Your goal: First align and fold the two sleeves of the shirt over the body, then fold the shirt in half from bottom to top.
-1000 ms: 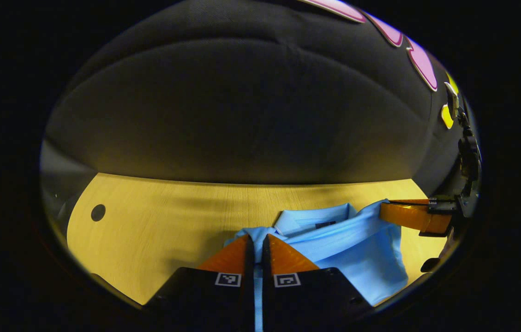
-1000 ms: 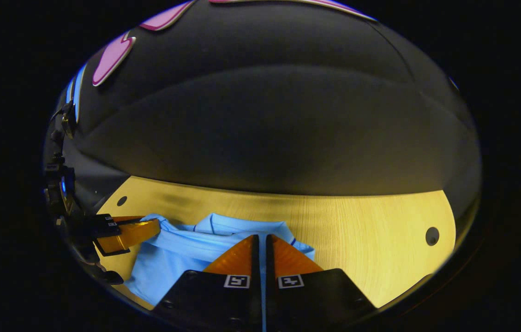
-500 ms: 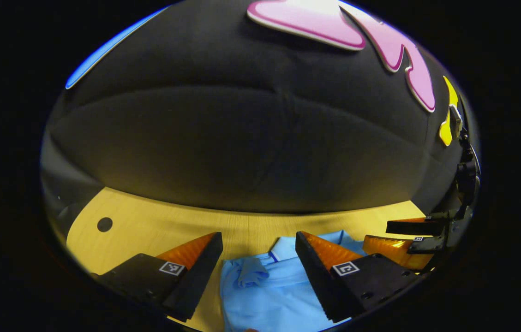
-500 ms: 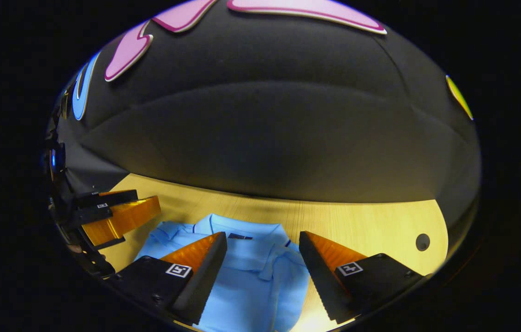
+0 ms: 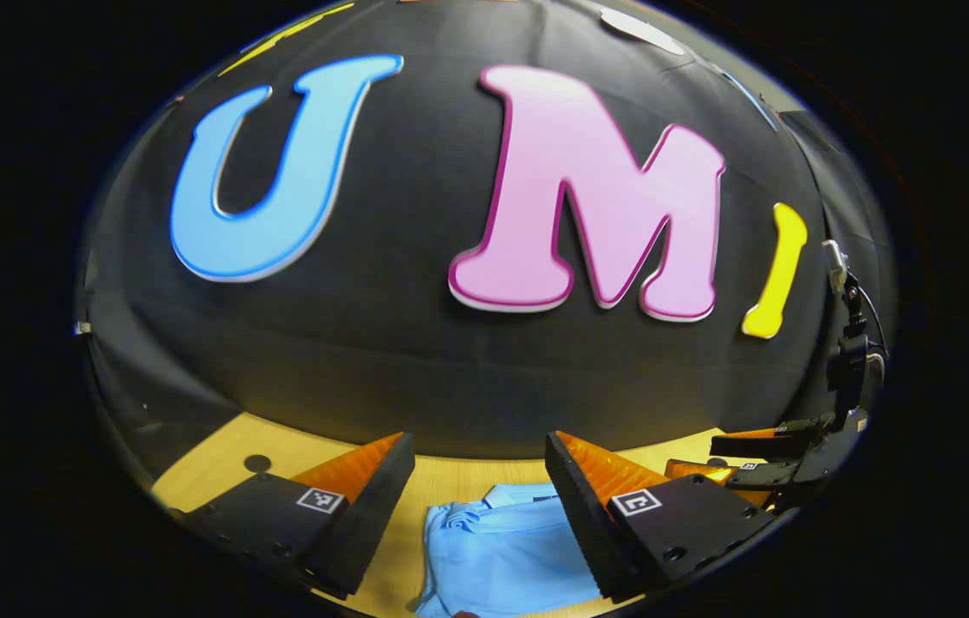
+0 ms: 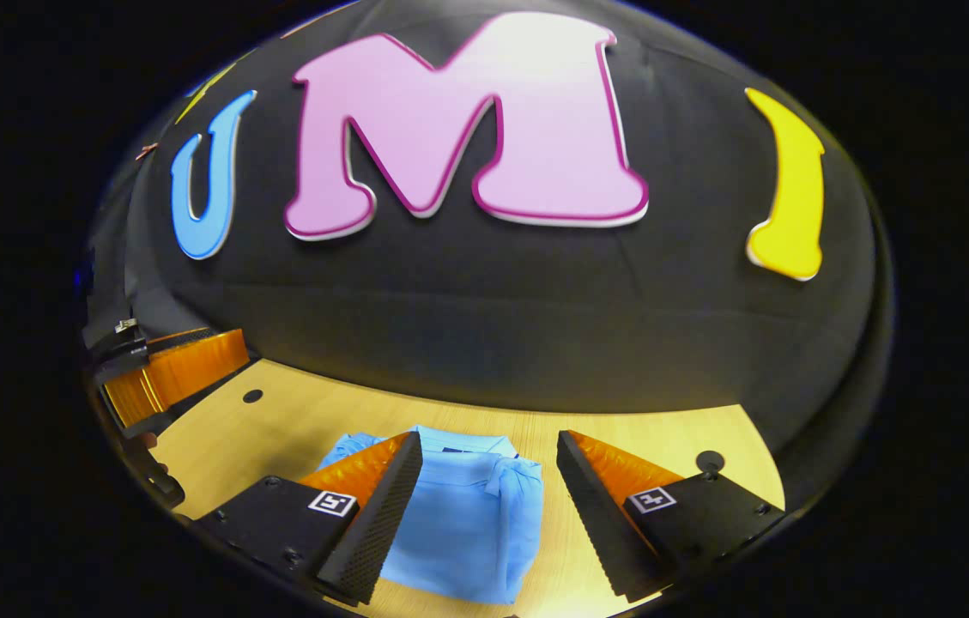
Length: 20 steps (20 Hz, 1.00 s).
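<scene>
Left gripper view looks over a wooden desk (image 5: 450, 476) with a light blue shirt (image 5: 505, 558) lying on it. The shirt is folded into a small, neat block, and its collar end points toward the black cloth wall at the back. The left hand-held gripper (image 5: 475, 468) hangs above the shirt with its two fingers spread wide, and nothing is between them. It does not touch the cloth. Far off at the right edge of this view, the right hand-held gripper (image 5: 741, 455) also shows, with a gap between its fingers. A small round hole (image 5: 257, 463) sits in the desk near the left side. In the right gripper view the same shirt (image 6: 471, 515) lies flat on the desk (image 6: 278, 429), with its collar (image 6: 458, 442) at the far end and a folded sleeve (image 6: 511, 476) lying over the body. The right hand-held gripper (image 6: 488, 463) is open wide above the shirt and holds nothing. The left hand-held gripper (image 6: 175, 378) shows at the left edge of this view, up off the desk and well apart from the shirt. Two round holes mark the desk, one (image 6: 252, 396) near the left and one (image 6: 710, 462) near the right. No boxes, bowls or bags can be seen on the desk.
</scene>
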Tool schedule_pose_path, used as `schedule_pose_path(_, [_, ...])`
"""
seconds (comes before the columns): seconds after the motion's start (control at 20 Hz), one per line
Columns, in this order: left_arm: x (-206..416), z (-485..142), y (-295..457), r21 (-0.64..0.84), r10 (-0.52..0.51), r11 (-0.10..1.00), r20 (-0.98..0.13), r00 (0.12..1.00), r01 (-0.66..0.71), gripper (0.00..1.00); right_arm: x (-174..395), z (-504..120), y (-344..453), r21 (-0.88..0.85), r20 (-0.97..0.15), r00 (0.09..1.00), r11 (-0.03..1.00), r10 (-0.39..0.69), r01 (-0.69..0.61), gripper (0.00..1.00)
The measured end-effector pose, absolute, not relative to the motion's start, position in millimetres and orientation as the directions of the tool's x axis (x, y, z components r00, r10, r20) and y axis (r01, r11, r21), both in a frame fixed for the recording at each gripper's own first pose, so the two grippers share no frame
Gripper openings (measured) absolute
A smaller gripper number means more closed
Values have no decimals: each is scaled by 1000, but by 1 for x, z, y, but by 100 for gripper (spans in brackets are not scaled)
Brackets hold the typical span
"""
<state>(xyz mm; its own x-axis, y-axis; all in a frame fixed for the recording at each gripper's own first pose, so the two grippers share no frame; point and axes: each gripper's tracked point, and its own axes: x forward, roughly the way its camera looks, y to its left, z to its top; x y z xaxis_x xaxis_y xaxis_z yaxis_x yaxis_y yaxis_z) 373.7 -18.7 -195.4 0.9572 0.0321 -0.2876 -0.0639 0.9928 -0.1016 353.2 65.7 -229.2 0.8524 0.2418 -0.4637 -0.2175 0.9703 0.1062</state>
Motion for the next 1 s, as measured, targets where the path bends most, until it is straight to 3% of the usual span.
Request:
schedule_pose_path(0.45, [212,-67,-44,-45,-34,999,-119,992,29,97,218,-89,76,60,-296,927,974,228,-220,98])
schedule_pose_path(0.9, [52,-13,-57,-39,-88,996,-88,992,84,96,63,-12,99,35,-213,943,966,258,-256,98])
schedule_pose_path(1.0, [24,-3,-55,-5,-83,997,-76,994,83,92,32,-1,106,62,-194,944,964,267,-260,99])
